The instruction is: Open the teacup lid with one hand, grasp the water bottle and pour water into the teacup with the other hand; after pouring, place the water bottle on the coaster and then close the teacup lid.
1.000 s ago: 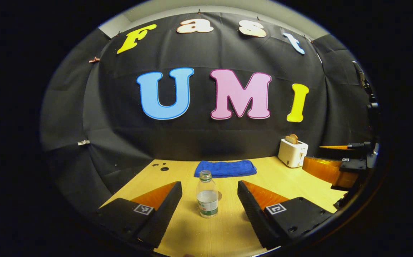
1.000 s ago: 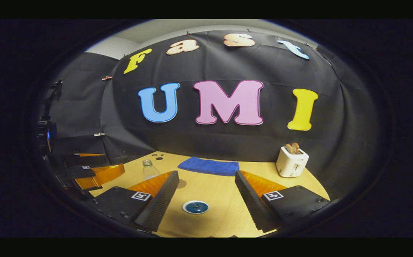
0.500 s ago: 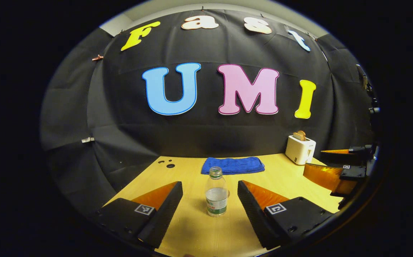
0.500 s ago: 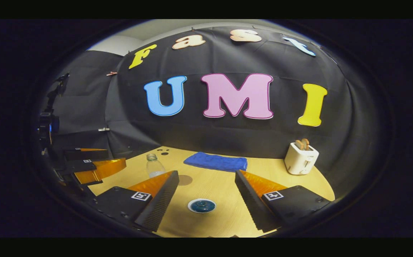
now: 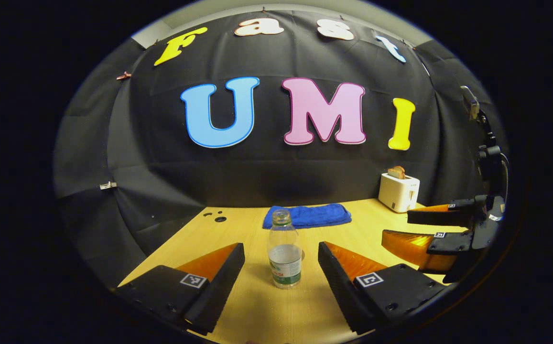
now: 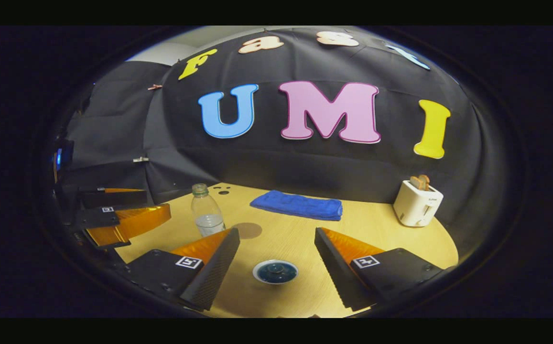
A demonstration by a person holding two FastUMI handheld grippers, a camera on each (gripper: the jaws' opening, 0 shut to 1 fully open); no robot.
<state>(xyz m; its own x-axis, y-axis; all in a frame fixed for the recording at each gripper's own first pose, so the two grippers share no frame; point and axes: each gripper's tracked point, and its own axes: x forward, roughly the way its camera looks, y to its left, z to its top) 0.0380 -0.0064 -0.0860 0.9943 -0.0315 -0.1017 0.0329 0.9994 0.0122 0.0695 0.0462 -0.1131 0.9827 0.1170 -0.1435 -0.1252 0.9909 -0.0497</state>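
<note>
A: Materials noted. The table (image 5: 238,229) is pale wood-grain laminate. The bottle (image 5: 284,250) is clear plastic, cylindrical with a narrow neck, uncapped, part filled, with a green-and-white label band low on the body. The teacup (image 6: 275,271) is seen from above as a round white rim under a dark blue glossy lid (image 6: 276,270) with a small centre knob. The coaster (image 6: 247,230) is a flat brown disc.

B: And the rest, placed against the bottle?

A: A folded blue terry towel (image 5: 308,215) is recorded beyond the bottle, near the wall. A white boxy toaster (image 5: 398,192) with a slice in its slot is well off to the bottle's right, in the left gripper view. The coaster lies just beside the bottle, on its teacup side.

B: Finger state?

A: The left gripper (image 5: 281,260) is held spread wide; its ribbed black pads (image 5: 228,267) backed with orange plastic stand either side of the bottle, apart from it, the bottle upright between them. The right gripper (image 6: 276,255) is likewise spread, nothing gripped; the teacup sits between its fingers near the tips, untouched, lid on. The teacup is near the bottle, past the coaster.
</note>
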